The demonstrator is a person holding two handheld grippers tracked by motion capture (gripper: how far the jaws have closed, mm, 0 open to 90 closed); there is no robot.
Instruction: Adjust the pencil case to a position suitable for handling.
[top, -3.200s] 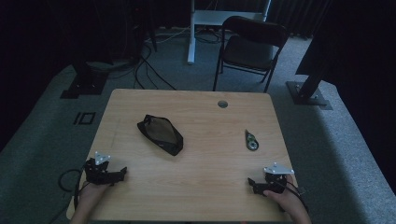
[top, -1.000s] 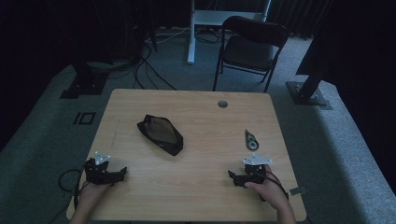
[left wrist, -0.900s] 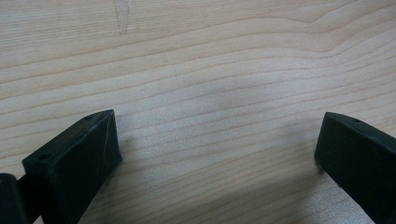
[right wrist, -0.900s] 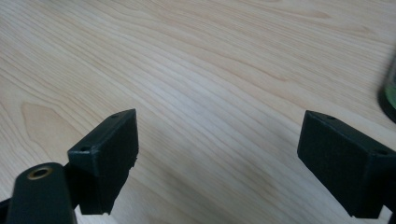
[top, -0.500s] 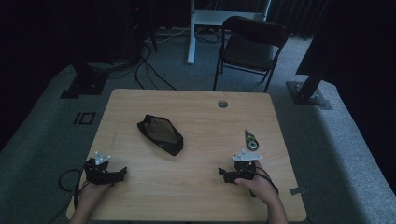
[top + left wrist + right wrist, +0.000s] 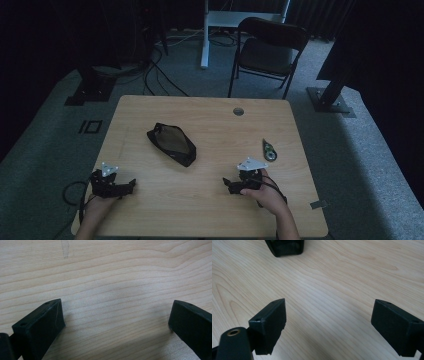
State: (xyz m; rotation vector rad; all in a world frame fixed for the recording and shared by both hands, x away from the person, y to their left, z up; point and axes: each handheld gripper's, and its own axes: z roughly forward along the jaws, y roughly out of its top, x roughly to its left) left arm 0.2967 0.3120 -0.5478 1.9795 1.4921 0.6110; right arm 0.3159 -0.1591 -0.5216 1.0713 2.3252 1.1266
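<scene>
Around my table, beyond the work

My wooden table (image 6: 210,205) has a round cable hole (image 6: 238,111) near its far edge; behind it I see a dark folding chair (image 6: 267,52), a white desk leg (image 6: 205,37), loose cables (image 6: 150,70) on grey carpet (image 6: 360,145)

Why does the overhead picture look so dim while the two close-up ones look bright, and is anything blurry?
High view: dim all round, the floor nearly black, only the table fairly lit. Left gripper view: bright, the wood grain sharp, with soft shadows beside the jaws. Right gripper view: also bright, with the black pouch at the top edge slightly soft.
</scene>
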